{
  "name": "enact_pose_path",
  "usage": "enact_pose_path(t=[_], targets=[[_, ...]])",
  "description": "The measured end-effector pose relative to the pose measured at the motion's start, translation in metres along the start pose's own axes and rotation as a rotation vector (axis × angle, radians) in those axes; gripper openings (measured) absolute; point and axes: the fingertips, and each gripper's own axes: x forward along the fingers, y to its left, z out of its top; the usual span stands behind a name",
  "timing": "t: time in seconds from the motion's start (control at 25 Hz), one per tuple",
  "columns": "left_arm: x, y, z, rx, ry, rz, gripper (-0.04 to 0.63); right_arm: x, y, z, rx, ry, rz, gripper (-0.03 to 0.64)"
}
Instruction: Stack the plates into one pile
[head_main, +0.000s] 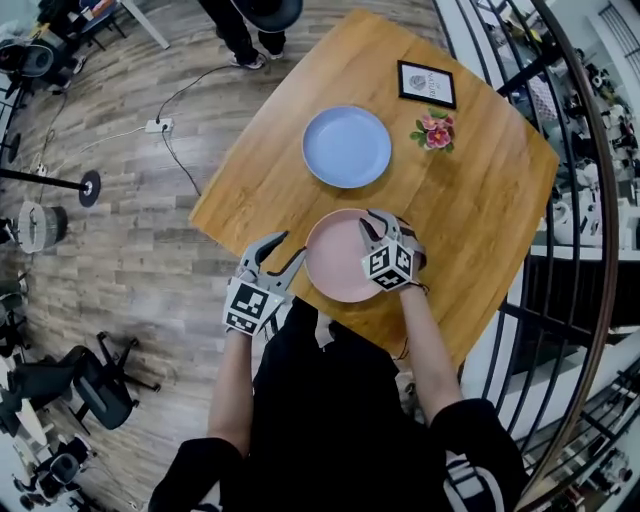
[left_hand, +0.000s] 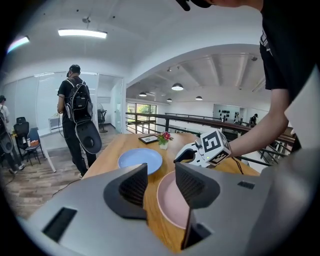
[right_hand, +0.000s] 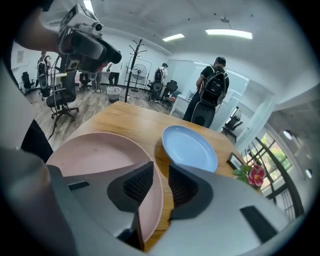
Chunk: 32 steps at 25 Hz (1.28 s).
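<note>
Wooden table on a plank floor, with a railing on the right. Picture frame and flower sit at the far corner. Blue plate is mid-table. Pink plate is nearer me, not touching it. My right gripper is clamped on the pink plate's rim. My left gripper has its jaws apart with nothing in them, at the table's edge left of that plate.

Brown wood-plank floor, square wooden table, dark railing beyond it, black office chairs, coat stand, white ceiling with strip lights, far windows
</note>
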Motion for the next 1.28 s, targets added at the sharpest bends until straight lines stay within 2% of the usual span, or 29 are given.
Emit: enact_pose_path(t=[0.28, 0.76, 1.08, 1.28], targets=[[0.01, 0.03, 0.0, 0.008, 0.021, -0.036, 0.19, 0.026, -0.02, 0.01, 0.028, 0.021, -0.019, 0.107], [0.017, 0.065, -0.01, -0.01, 0.032, -0.069, 0.189, 0.065, -0.018, 0.027, 0.029, 0.063, 0.015, 0.109], [0.027, 0.083, -0.016, -0.019, 0.04, -0.082, 0.189, 0.097, -0.016, 0.034, -0.061, 0.112, 0.021, 0.109], [0.03, 0.092, -0.02, -0.028, 0.042, -0.089, 0.19, 0.112, -0.009, 0.033, -0.044, 0.144, 0.04, 0.112]])
